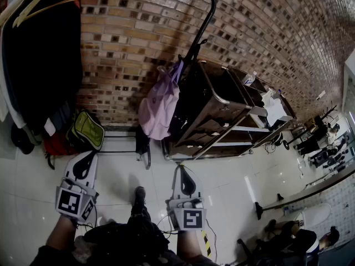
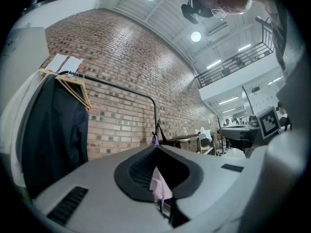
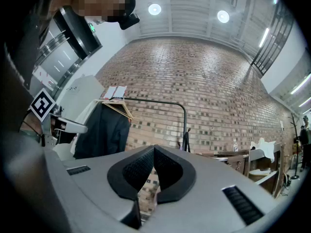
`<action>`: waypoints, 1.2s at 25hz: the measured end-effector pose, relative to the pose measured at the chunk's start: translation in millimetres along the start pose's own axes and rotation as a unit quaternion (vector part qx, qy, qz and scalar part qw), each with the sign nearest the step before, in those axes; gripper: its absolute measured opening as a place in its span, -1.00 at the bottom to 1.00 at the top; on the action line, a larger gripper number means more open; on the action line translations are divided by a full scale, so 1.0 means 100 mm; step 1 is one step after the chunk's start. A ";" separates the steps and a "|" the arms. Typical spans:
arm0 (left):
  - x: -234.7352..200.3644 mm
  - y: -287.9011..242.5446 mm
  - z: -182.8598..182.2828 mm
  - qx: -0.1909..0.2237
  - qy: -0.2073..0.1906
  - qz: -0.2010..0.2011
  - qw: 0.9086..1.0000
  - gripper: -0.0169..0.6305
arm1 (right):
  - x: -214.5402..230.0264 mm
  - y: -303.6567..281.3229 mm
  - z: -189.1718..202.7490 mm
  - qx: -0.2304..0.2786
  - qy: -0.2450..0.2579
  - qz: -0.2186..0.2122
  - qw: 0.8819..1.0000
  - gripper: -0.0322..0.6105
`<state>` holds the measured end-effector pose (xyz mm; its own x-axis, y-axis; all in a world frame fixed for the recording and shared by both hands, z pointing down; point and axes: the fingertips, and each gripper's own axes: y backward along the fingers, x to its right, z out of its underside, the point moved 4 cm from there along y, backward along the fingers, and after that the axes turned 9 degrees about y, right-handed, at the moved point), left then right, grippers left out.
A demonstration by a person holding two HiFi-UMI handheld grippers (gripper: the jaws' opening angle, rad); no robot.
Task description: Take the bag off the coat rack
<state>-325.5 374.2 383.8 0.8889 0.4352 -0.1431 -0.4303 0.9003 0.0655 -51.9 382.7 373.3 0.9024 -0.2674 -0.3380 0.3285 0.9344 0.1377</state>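
A lilac bag (image 1: 160,101) hangs by its straps from the end of a black coat rack (image 1: 208,15) against the brick wall. Both grippers are low in the head view, well short of the bag, pointing toward the wall. My left gripper (image 1: 89,155) is shut with nothing in it. My right gripper (image 1: 179,168) is also shut and empty, below the bag and slightly right of it. In the left gripper view a strip of the bag (image 2: 159,186) shows behind the joined jaws. The right gripper view shows the rack's bar (image 3: 160,101); its jaws hide the bag.
A dark coat (image 1: 44,49) hangs on wooden hangers at the rack's left end, with a green bag (image 1: 87,129) on the floor below it. A metal trolley (image 1: 222,115) stands right of the lilac bag. My shoe (image 1: 138,195) is between the grippers.
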 end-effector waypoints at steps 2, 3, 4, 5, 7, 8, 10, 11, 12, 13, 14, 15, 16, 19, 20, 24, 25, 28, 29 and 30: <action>0.03 -0.21 0.01 0.001 -0.001 0.005 1.000 -0.84 | 0.15 -0.11 0.05 0.007 0.001 0.006 1.000 -0.84; 0.04 -0.32 0.00 0.005 -0.002 0.007 1.000 -0.84 | 0.23 -0.16 0.09 0.011 0.001 0.009 1.000 -0.84; 0.05 -0.42 -0.01 0.015 -0.003 0.007 1.000 -0.84 | 0.31 -0.22 0.13 0.015 0.000 0.014 1.000 -0.84; 0.06 -0.51 -0.04 0.032 -0.004 0.005 0.999 -0.84 | 0.39 -0.28 0.18 0.016 -0.001 0.019 1.000 -0.84; 0.06 -0.67 -0.11 0.070 0.000 -0.003 0.998 -0.84 | 0.57 -0.40 0.28 0.016 -0.002 0.033 0.999 -0.84; 0.06 -0.76 -0.12 0.083 0.002 -0.005 0.997 -0.84 | 0.67 -0.47 0.32 0.018 -0.003 0.039 0.999 -0.84; 0.04 -0.98 -0.10 0.086 0.003 -0.008 0.996 -0.84 | 0.84 -0.62 0.42 0.024 -0.007 0.043 0.999 -0.84; 0.02 -1.11 -0.08 0.082 0.003 -0.009 0.997 -0.84 | 0.93 -0.71 0.48 0.025 -0.009 0.042 0.999 -0.84; 0.01 -1.25 -0.05 0.078 0.002 -0.011 0.997 -0.84 | 1.01 -0.80 0.55 0.025 -0.010 0.041 0.999 -0.84; 0.00 -1.40 -0.02 0.075 0.002 -0.013 0.997 -0.84 | 1.10 -0.91 0.63 0.025 -0.009 0.040 0.999 -0.84; -0.01 -1.54 0.01 0.073 0.001 -0.015 0.997 -0.84 | 1.19 -1.02 0.70 0.025 -0.008 0.040 0.999 -0.84; -0.03 -1.70 0.02 0.070 0.001 -0.017 0.997 -0.84 | 1.28 -1.14 0.77 0.024 -0.008 0.040 0.999 -0.84; -0.04 -1.85 0.03 0.067 0.000 -0.017 0.998 -0.84 | 1.36 -1.27 0.82 0.023 -0.010 0.040 0.999 -0.84; -0.08 -2.29 0.01 0.053 -0.004 -0.019 0.998 -0.84 | 1.59 -1.68 0.91 0.024 -0.015 0.029 0.999 -0.84; -0.09 -2.43 0.01 0.048 -0.005 -0.021 0.999 -0.84 | 1.67 -1.79 0.93 0.025 -0.013 0.024 0.999 -0.84; -0.10 -2.92 -0.02 0.036 -0.002 -0.031 0.999 -0.84 | 2.06 -2.15 0.99 0.036 -0.022 0.025 0.999 -0.84; -0.09 -3.03 -0.03 0.035 -0.002 -0.033 0.999 -0.84 | 2.16 -2.22 1.01 0.039 -0.028 0.027 0.999 -0.84; -0.04 -3.34 -0.09 0.044 -0.009 -0.037 0.998 -0.84 | 2.41 -2.40 1.10 0.039 -0.034 0.024 0.998 -0.84; -0.03 -3.44 -0.10 0.044 -0.011 -0.038 0.998 -0.84 | 2.47 -2.46 1.14 0.037 -0.032 0.022 0.999 -0.84; -0.02 -3.53 -0.09 0.043 -0.010 -0.039 0.998 -0.84 | 2.54 -2.52 1.17 0.037 -0.028 0.019 0.999 -0.84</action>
<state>-177.1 55.6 351.8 0.9227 0.3625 -0.1314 -0.3449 0.9283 0.1391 127.1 52.2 361.7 0.9283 -0.2468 -0.2782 0.3113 0.9249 0.2184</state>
